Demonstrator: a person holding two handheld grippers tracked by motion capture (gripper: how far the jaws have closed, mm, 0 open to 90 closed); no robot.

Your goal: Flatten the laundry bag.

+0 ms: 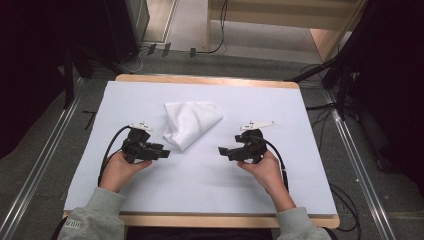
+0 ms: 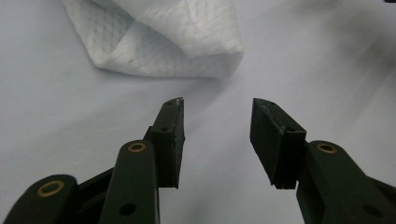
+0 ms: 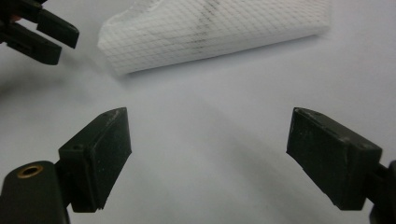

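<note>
Forearms in grey sleeves enter at the near edge of the white table [image 1: 280,190]. Folded cloth [image 1: 190,122] lies mid-table, beyond and between both grippers, touching neither. Left gripper [image 1: 162,153] and right gripper [image 1: 222,151] face each other, jaws spread, nothing between them.

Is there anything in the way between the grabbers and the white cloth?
No, nothing visible. The cloth lies folded on the white table cover, with bare cover between it and the left gripper and between it and the right gripper. Both grippers are open and hold nothing.
</note>
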